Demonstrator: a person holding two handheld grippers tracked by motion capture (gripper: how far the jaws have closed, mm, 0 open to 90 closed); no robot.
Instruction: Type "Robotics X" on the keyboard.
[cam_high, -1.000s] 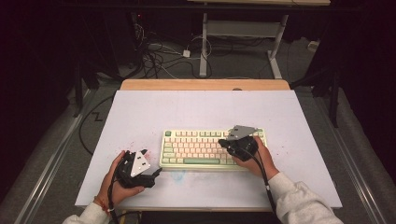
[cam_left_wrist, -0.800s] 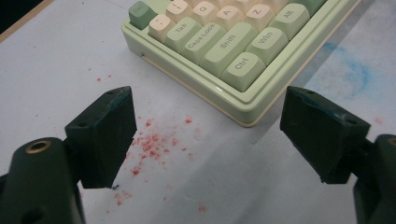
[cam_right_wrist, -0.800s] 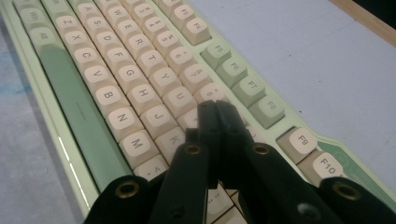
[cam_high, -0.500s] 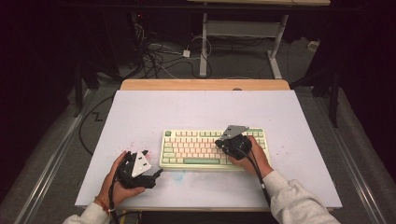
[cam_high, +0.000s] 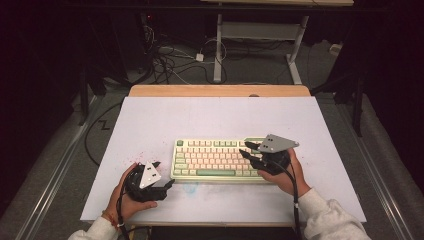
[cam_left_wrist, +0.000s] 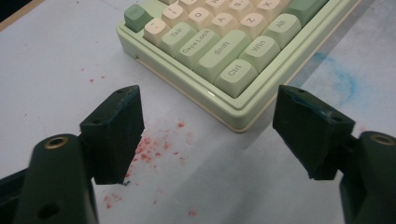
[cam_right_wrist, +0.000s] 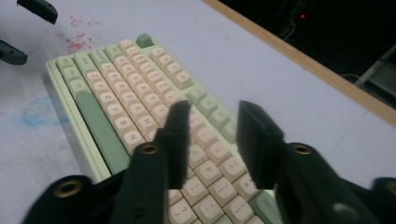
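A pale green keyboard (cam_high: 215, 159) with cream keys lies flat on the white table (cam_high: 200, 117). My right gripper (cam_high: 245, 149) hovers over its right end, pointing left. Its jaws (cam_right_wrist: 212, 109) have just been opening and stand partly apart above the keys, with nothing between them. My left gripper (cam_high: 166, 173) rests low on the table, just left of the keyboard's near-left corner (cam_left_wrist: 240, 119). Its jaws (cam_left_wrist: 209, 95) have just been closing a little, but they are still wide open and apart from the keyboard, with nothing between them.
Red specks (cam_left_wrist: 154, 149) dot the table by the left gripper, and a blue smear (cam_high: 190, 187) marks it in front of the keyboard. A wooden strip (cam_high: 220, 90) edges the far side. Cables (cam_high: 175, 62) and a desk frame (cam_high: 260, 32) lie beyond.
The right gripper has drawn back to the right and lifted off the keys, and its jaws, shut before, now stand apart. The left hand has stayed in place.
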